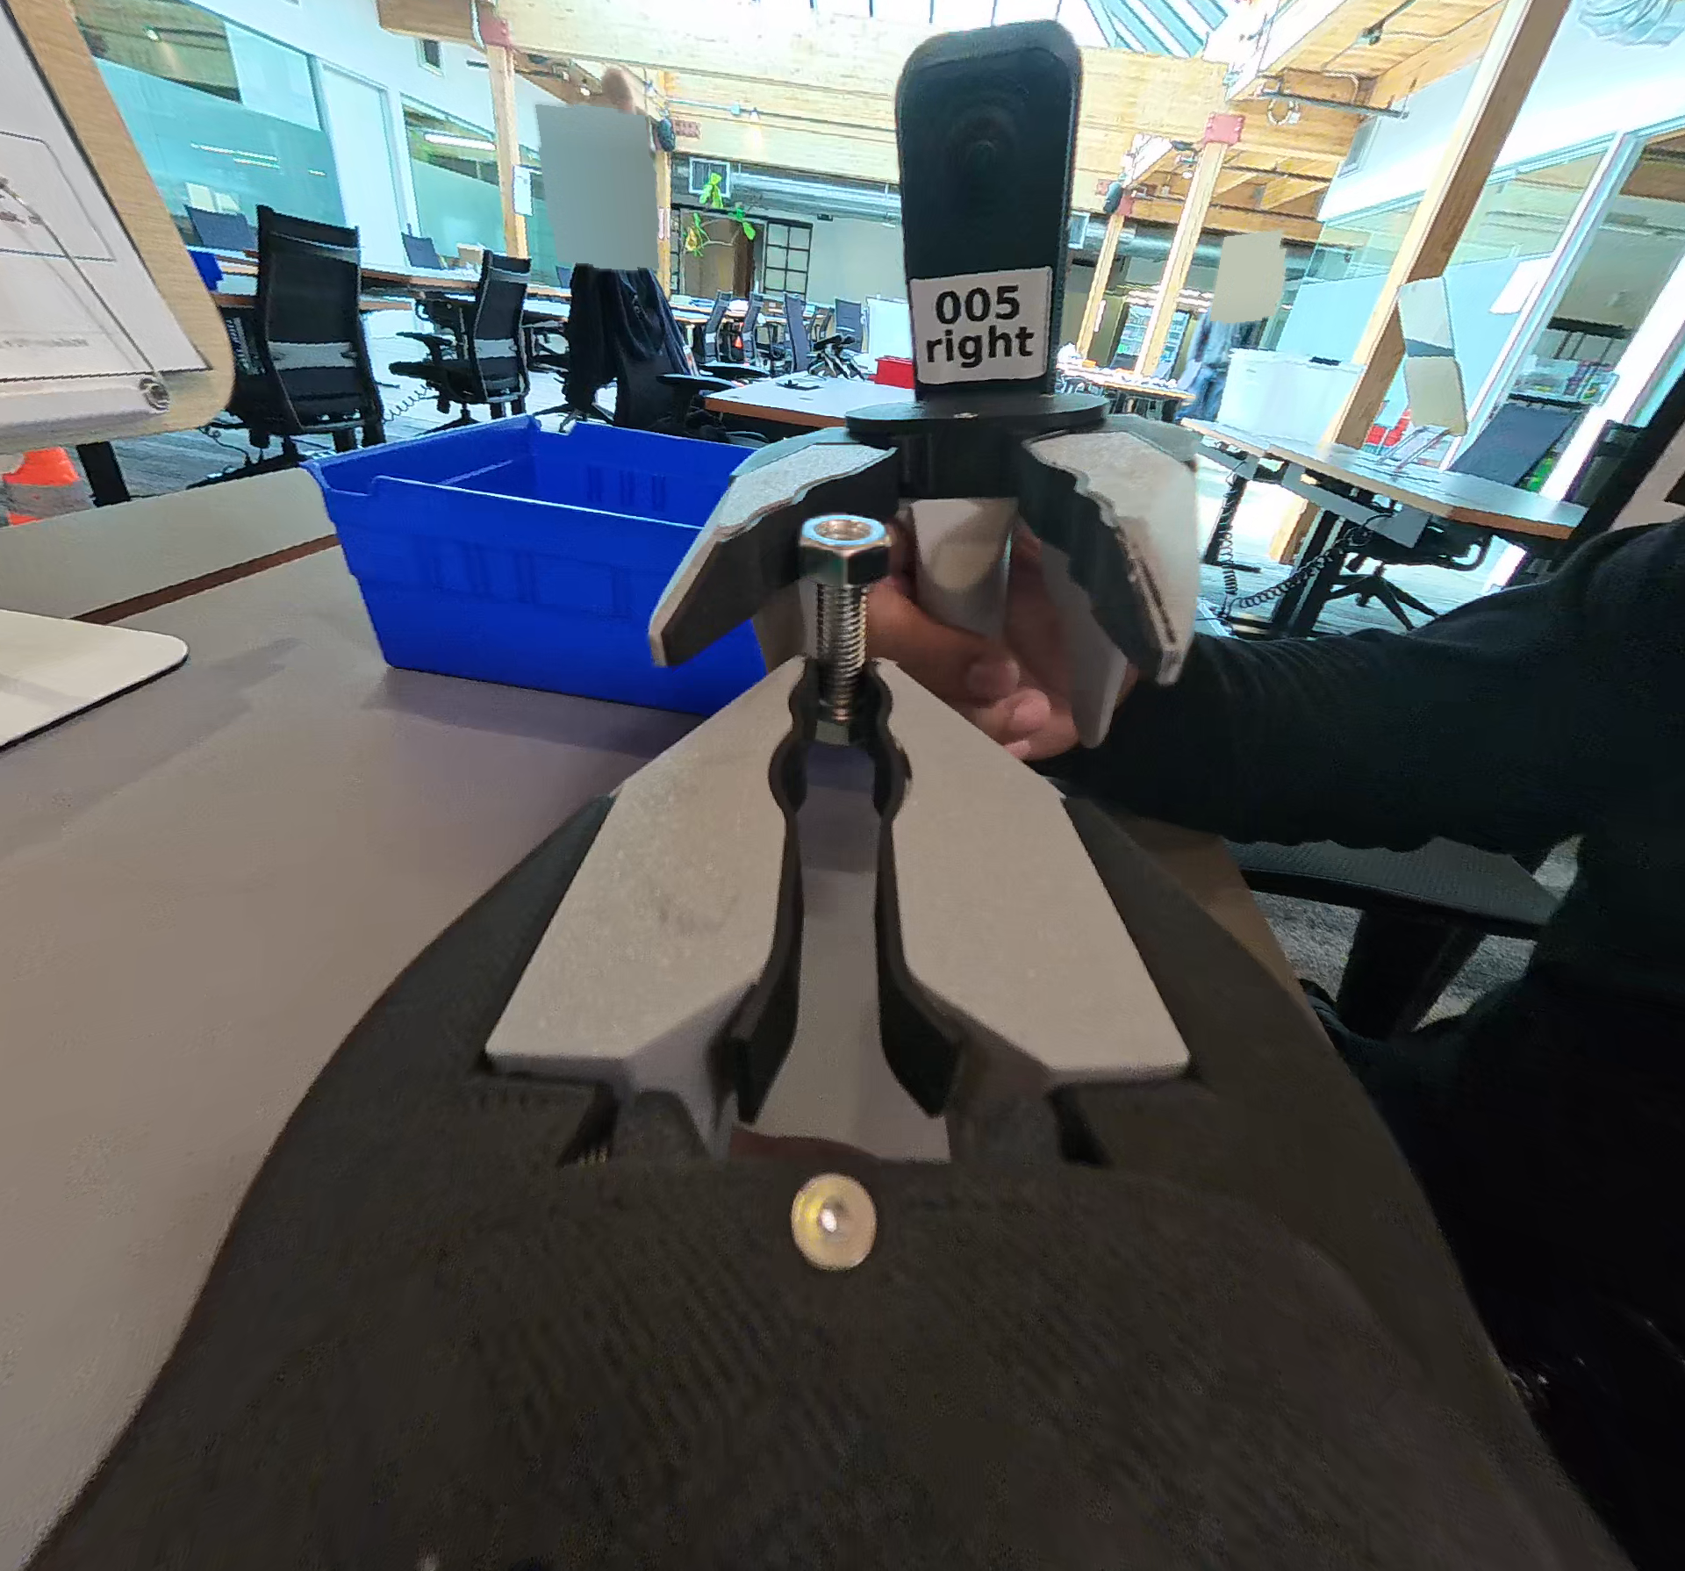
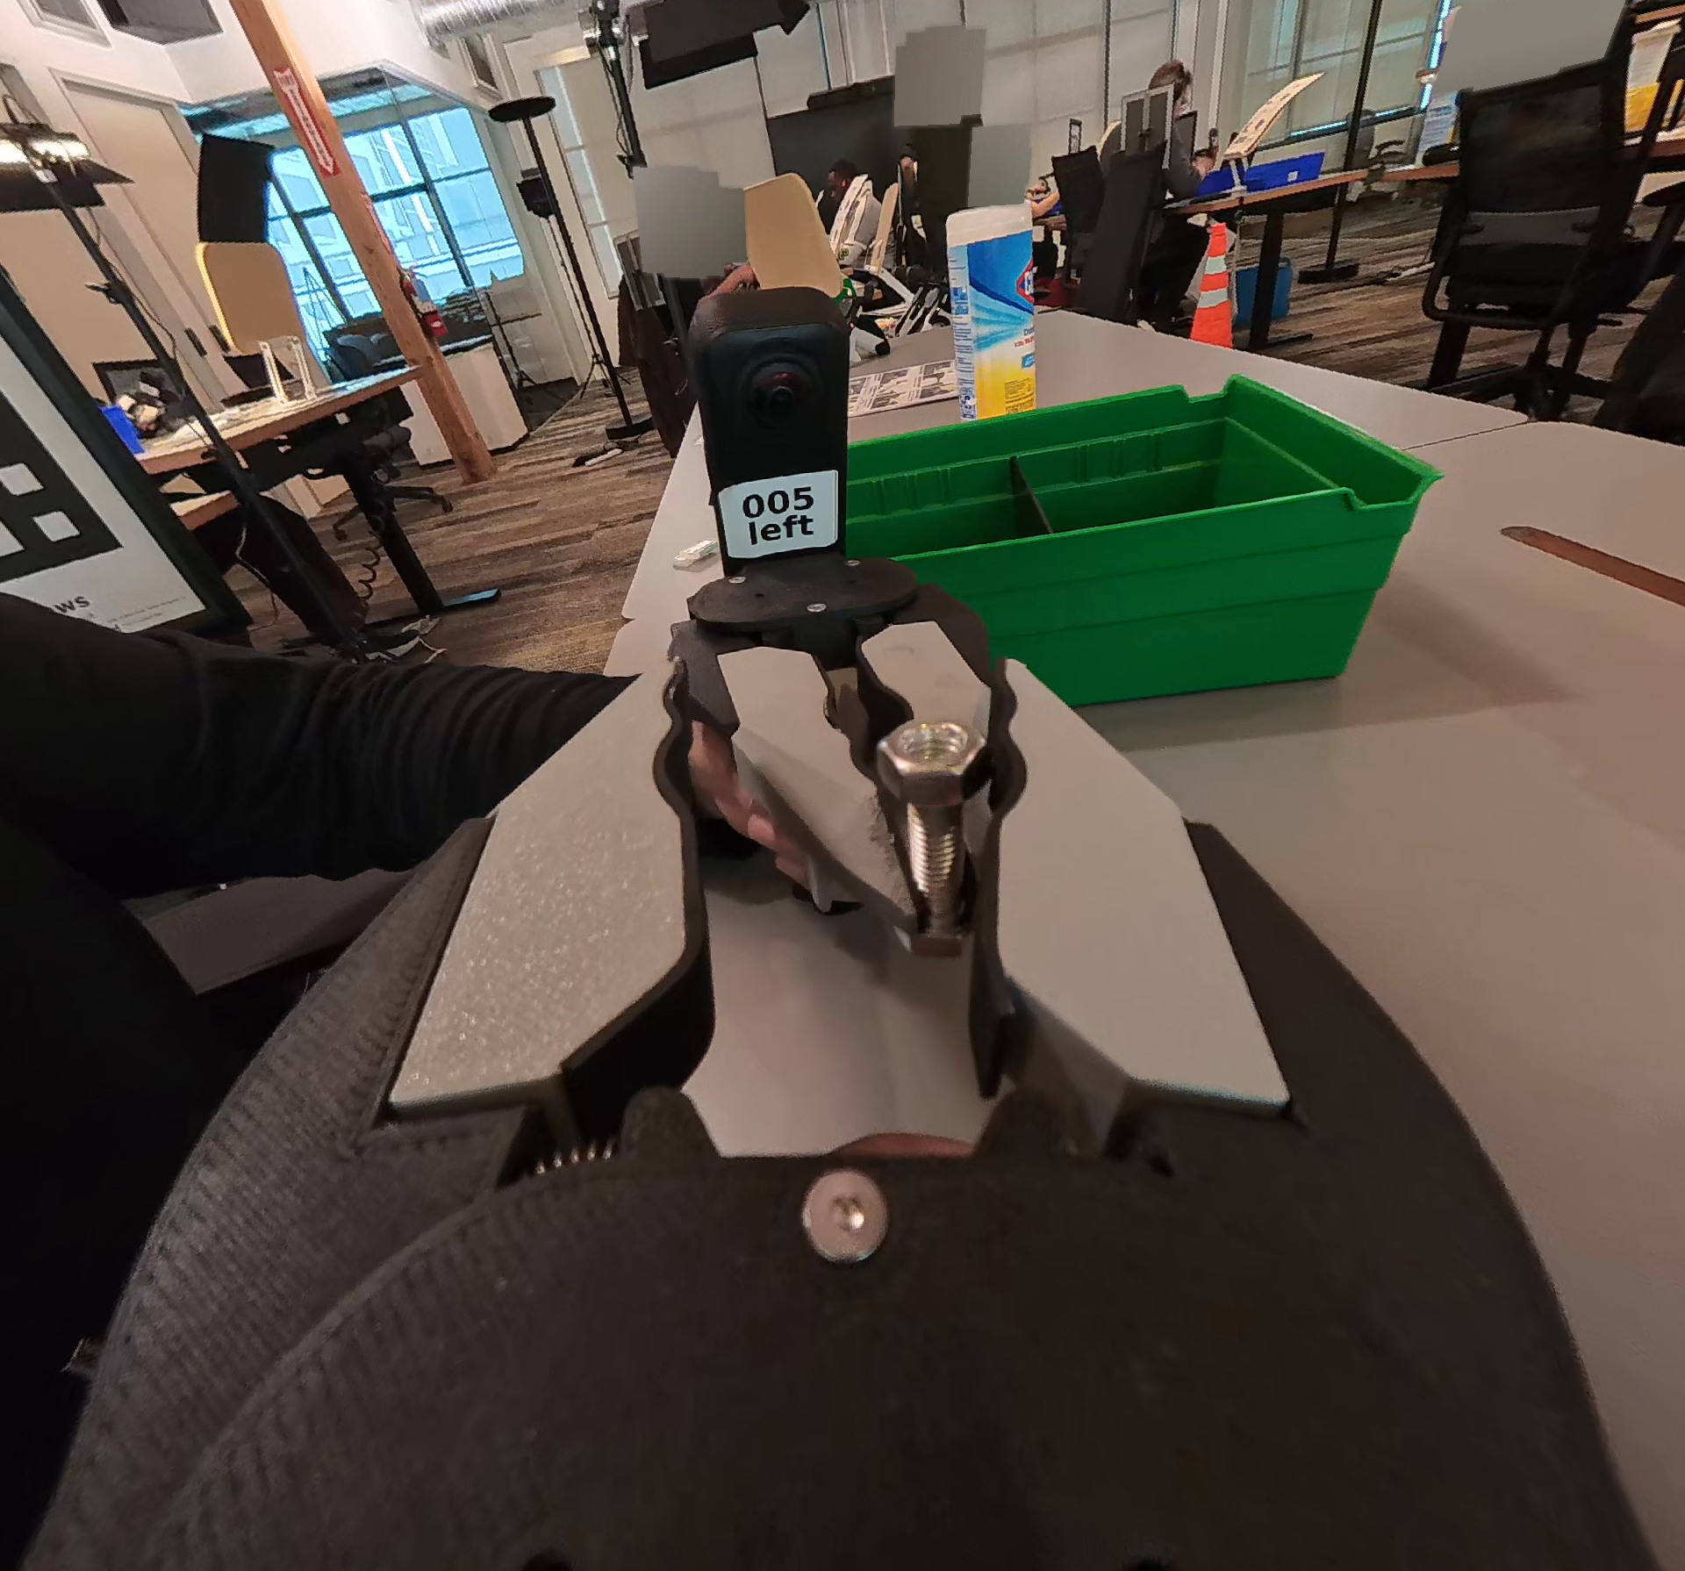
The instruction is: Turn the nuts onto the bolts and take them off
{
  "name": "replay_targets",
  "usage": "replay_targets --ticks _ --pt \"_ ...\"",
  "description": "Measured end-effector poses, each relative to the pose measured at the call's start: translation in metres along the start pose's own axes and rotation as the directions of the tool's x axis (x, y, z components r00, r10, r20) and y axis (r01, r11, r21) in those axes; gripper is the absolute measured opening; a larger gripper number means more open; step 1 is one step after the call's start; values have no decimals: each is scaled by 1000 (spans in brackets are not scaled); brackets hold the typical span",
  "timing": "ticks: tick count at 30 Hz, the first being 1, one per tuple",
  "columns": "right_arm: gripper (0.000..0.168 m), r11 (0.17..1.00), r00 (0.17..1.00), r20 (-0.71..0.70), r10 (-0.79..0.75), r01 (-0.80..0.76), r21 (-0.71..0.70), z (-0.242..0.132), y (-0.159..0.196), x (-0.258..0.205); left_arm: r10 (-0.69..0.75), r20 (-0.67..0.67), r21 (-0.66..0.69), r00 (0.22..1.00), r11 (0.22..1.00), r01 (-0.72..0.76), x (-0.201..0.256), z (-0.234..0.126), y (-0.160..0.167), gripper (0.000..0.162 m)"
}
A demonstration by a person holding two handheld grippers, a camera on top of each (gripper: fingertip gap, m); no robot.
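- Clamping the bolt (image 1: 841,652) near its lower end, the left gripper (image 1: 839,729) holds it upright above the table (image 1: 228,798), likely so the nut (image 1: 844,548) at the top stays reachable. The long axis runs vertical, threaded tip up. The right gripper (image 1: 921,579) is spread wide behind it.
- Seen from the right wrist view, the right gripper (image 2: 834,789) stands open around the nut (image 2: 930,766), its right finger just beside it, apparently poised to turn it. The bolt (image 2: 939,866) points up, head in the left gripper (image 2: 944,934).
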State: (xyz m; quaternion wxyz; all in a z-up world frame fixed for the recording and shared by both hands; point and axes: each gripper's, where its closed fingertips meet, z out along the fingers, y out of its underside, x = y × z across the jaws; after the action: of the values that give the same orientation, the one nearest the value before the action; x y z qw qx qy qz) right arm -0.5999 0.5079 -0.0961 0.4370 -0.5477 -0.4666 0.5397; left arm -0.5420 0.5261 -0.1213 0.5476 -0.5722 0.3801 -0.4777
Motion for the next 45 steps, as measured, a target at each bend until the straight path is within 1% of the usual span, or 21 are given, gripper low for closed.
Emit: replay_targets --ticks 6,12,20,24,31,35,40,43,45 --pt "64 1000 1000 -28 -5 5 8 -6 -2 5 -20 36 14 999 1000 20 -9 -4 -3 7" --pt "63 1000 999 -43 3 -2 24 -10 -5 9 -16 30 12 999 1000 15 -7 -4 -3 7" --pt "66 1000 1000 -21 -3 2 -17 3 4 3 -3 4 -23 1000 1000 3 0 2 3 7" --pt "67 999 998 -47 -34 32 -29 2 5 5 3 26 -21 1000 1000 -2 -5 0 3 7" --pt "64 1000 997 -72 -9 10 15 -12 -3 14 -40 82 9 996 999 39 -19 -8 -3 6" --pt "66 1000 996 -91 3 -1 24 -12 -4 18 -39 56 7 998 999 39 -14 -5 -2 6" --pt "68 1000 998 -66 2 -2 -2 1 2 12 -16 26 -27 1000 999 17 -5 1 4 7" --pt "72 999 996 -84 -25 23 -23 5 6 11 7 70 -36 998 999 -4 -12 -1 5 6" --pt "69 999 994 -104 -38 36 -20 1 5 14 -9 92 -20 996 1000 11 -18 -5 2 6"
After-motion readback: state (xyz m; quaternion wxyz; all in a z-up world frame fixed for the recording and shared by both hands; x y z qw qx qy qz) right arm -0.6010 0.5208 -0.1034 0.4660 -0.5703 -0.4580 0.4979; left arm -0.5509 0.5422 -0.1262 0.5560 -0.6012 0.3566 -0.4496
